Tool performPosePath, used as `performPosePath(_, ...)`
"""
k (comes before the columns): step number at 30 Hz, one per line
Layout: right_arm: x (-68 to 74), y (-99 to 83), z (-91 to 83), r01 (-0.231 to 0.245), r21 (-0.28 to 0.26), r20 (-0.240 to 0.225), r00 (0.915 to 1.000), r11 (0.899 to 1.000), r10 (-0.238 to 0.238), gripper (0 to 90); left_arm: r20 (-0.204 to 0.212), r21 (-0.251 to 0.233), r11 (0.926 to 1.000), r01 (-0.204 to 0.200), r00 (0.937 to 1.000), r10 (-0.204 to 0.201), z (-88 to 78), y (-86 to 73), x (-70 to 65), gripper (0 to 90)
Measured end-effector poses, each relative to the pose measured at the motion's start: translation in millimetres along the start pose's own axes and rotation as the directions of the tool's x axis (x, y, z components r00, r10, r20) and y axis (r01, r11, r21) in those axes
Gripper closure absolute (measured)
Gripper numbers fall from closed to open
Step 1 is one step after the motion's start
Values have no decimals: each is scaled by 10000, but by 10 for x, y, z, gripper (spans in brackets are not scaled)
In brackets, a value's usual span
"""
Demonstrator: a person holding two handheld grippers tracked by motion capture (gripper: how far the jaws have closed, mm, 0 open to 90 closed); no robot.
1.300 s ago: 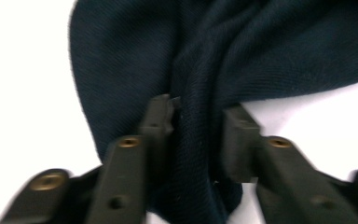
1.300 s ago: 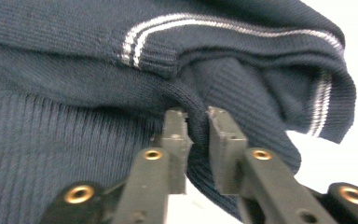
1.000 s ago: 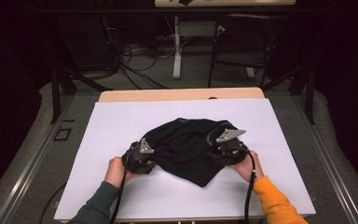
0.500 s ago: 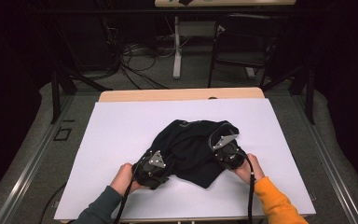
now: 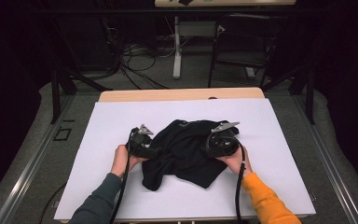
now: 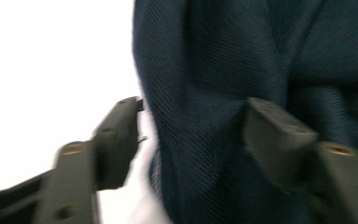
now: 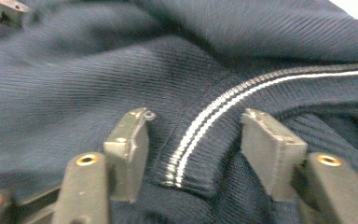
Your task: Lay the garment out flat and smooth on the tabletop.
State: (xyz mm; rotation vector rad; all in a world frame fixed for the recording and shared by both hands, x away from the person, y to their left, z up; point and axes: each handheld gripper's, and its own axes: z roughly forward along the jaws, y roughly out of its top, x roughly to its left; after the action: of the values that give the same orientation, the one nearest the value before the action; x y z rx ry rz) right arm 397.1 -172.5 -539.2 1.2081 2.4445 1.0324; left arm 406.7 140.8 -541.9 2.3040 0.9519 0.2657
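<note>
Knitwear — a dark garment (image 5: 184, 151) bunched mid-table (image 5: 98, 135) — handles soft, light and limp, so take the ribbed striped hem (image 7: 200, 140) framed by the right gripper (image 7: 193, 135), whose just-reopened jaws straddle it unclamped, while the left gripper (image 6: 191, 128) stands parted around a fold.

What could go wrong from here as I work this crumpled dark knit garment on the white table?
1. The right gripper stands open over the white-striped ribbed edge; closing might catch extra folds.
2. The left gripper straddles a thick fold of the dark knit garment, jaws apart; a pull could slip.
3. The cloth is bunched on the white table, so edges stay hidden.
</note>
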Motion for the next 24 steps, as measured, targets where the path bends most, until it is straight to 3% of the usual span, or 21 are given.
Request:
performPosePath(2,-7,-27,37,120,46,-107,9999,9999,-120,663,288,14,10000,-74,9996,74,75,-9,-42,699)
performPosePath(3,-7,-27,37,120,46,-107,9999,9999,-120,663,367,37,9999,-169,9992,167,71,-9,-62,699)
performPosePath(4,2,-41,3,270,127,-167,9995,9996,-268,756,306,115,9994,-330,9990,327,55,-8,-95,785)
performPosePath(5,19,-40,-30,425,240,-131,9990,9988,-422,776,252,271,9974,-664,9975,657,-5,-10,-159,795)
performPosePath(6,19,-40,-30,425,240,-131,9990,9988,-422,776,252,271,9974,-664,9975,657,-5,-10,-159,799)
performPosePath(7,51,-37,-131,848,295,-26,9964,9960,-848,788,299,267,9963,-811,9963,803,-57,-14,-191,800)
performPosePath(8,69,-35,-215,912,275,-4,9958,9954,-913,790,473,177,9947,-1015,9938,1005,-219,-32,-262,800)
performPosePath(9,76,-41,-316,1029,257,-27,9947,9944,-1029,791,473,177,9947,-1015,9938,1005,-219,-32,-262,800)
performPosePath(10,81,-55,-423,1080,314,-128,9941,9937,-1076,791,692,86,9939,-1102,9916,1093,-322,-50,-306,799)
performPosePath(11,81,-55,-423,1080,314,-128,9941,9937,-1076,791,961,107,9921,-1249,9877,1234,-421,-69,-356,799)
performPosePath(12,71,-114,-630,1222,560,-165,9925,9909,-1214,791,1674,342,9852,-1677,9728,1598,-547,-108,-483,795)
performPosePath(13,71,-114,-630,1222,560,-165,9925,9909,-1214,791,1674,342,9852,-1677,9728,1598,-547,-108,-483,786)
performPosePath(14,37,-222,-733,1272,1181,-434,9915,9848,-1228,790,2128,916,9734,-2100,9591,1869,-537,-150,-610,766)
performPosePath(15,37,-222,-733,1272,1181,-434,9915,9848,-1228,790,2128,916,9734,-2100,9591,1869,-537,-150,-610,735)
performPosePath(16,24,-366,-702,1278,1795,-592,9911,9754,-1190,779,2054,1403,9666,-2143,9614,1833,-479,-152,-667,660)
performPosePath(18,32,-439,-623,1409,2123,-661,9894,9670,-1296,738,1673,1442,9704,-1936,9713,1689,-453,-118,-645,481)
performPosePath(19,32,-439,-623,1409,2123,-661,9894,9670,-1296,738,1673,1442,9704,-1936,9713,1689,-453,-118,-645,437)
performPosePath(21,38,-407,-612,1556,2289,-645,9874,9609,-1445,659,1345,1126,9829,-1456,9823,1301,-495,-102,-571,400)
performPosePath(22,7,-364,-668,1497,1868,-860,9870,9709,-1356,556,1190,931,9870,-1307,9857,1193,-530,-98,-528,352)
performPosePath(24,-20,-344,-701,1384,1704,-924,9880,9756,-1240,518,1014,455,9953,-852,9916,803,-595,-84,-430,337)
